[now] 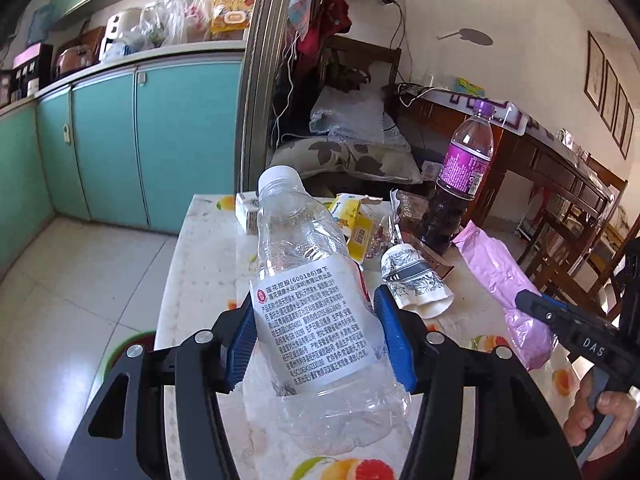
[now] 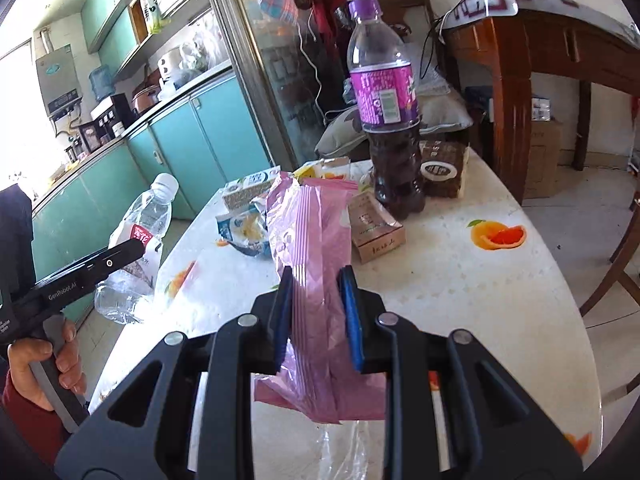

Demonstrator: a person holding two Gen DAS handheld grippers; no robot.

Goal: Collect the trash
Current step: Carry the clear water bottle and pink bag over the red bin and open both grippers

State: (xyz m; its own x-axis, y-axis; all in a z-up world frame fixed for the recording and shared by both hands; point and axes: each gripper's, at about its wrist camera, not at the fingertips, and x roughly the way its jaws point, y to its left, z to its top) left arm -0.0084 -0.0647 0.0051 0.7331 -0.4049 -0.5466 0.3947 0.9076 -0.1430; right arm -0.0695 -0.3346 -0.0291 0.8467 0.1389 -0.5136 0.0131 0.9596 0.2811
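A clear, empty plastic bottle (image 1: 316, 264) with a white printed label is held above the table, cap tilted away. My left gripper (image 1: 316, 304) is shut on it, blue pads pressing both sides of the label. From the right wrist view the same bottle (image 2: 136, 220) hangs off the table's left edge in my left gripper (image 2: 136, 246). My right gripper (image 2: 317, 280) is shut on a pink plastic bag (image 2: 312, 232), which droops below the pads. In the left wrist view that pink bag (image 1: 504, 276) lies at the right, with my right gripper (image 1: 524, 300) on it.
On the fruit-print table (image 2: 480, 300) stand a purple-capped bottle of dark drink (image 2: 384, 100), a brown packet (image 2: 444, 168), a small box (image 2: 374, 224), a crushed cup (image 1: 412, 280) and cartons (image 1: 352, 216). A wooden chair (image 2: 624, 264) stands right. Teal cabinets (image 1: 120, 140) lie left.
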